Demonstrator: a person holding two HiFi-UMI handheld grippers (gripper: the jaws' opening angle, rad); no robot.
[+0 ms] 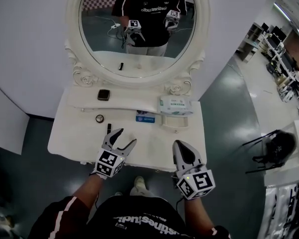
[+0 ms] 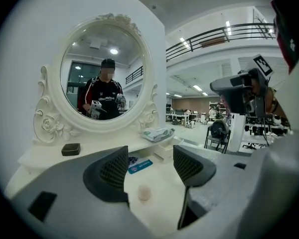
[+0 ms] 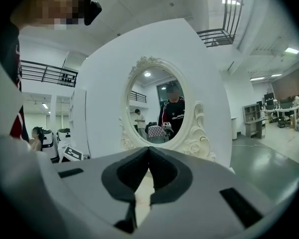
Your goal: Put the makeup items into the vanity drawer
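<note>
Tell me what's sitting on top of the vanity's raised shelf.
A dark square compact toward the left and a white wipes pack at the right lie on the shelf. Anything under the pack is covered.

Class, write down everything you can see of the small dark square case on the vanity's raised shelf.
The small dark case is square with rounded corners, low and flat, dark-rimmed with a paler top; it looks like hard plastic and appears closed. It lies flat on the white raised shelf, just below the mirror frame, left of centre. Only the shelf touches it.
</note>
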